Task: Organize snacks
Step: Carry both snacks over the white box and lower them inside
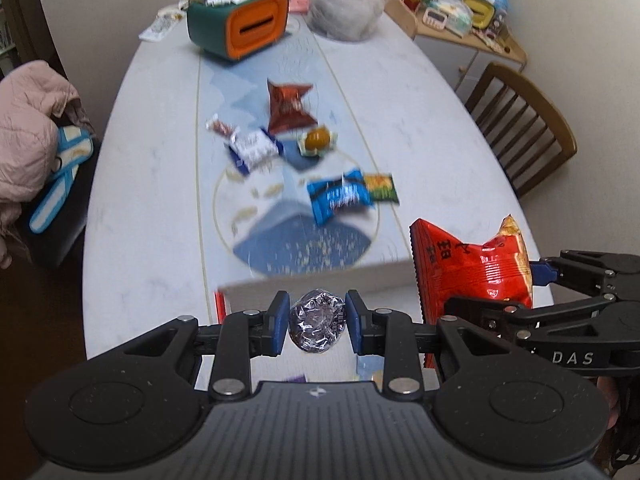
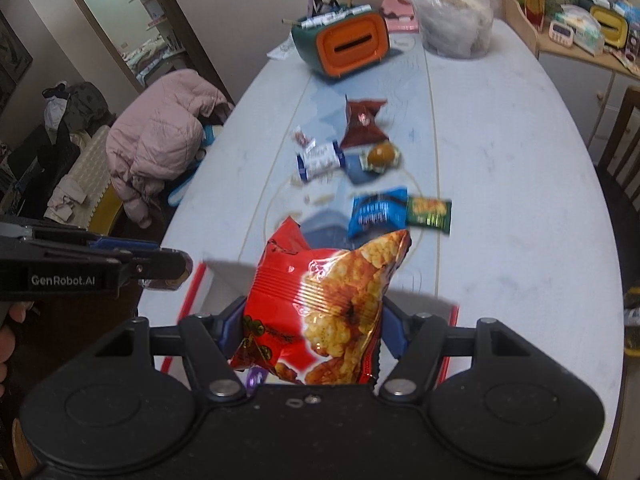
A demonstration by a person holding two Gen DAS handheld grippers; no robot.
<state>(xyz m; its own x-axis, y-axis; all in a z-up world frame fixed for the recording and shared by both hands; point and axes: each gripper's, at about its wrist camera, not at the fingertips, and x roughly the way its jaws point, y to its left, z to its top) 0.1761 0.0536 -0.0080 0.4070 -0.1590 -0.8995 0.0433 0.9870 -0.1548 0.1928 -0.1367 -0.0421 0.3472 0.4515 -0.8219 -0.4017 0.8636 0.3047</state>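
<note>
My left gripper (image 1: 317, 312) is shut on a round foil-wrapped snack (image 1: 316, 326), held between its blue pads above a white box with a red rim (image 1: 248, 286). To its right, my right gripper (image 1: 520, 292) is shut on a red bag of puffed snacks (image 1: 472, 272). In the right wrist view that red bag (image 2: 332, 304) fills the right gripper (image 2: 314, 324) over the same box (image 2: 192, 292), with the left gripper (image 2: 176, 270) at the left. Farther up the table lie a blue packet (image 1: 340, 198), a green packet (image 1: 382, 188), a dark red bag (image 1: 289, 106), a white-blue packet (image 1: 252, 148) and a wrapped brown pastry (image 1: 316, 140).
A green-and-orange tissue box (image 1: 240, 24) and a clear plastic bag (image 1: 344, 8) stand at the table's far end. A wooden chair (image 1: 524, 120) is at the right side, with a cluttered shelf (image 1: 460, 4) behind it. A pink jacket (image 1: 28, 128) lies on a seat at the left.
</note>
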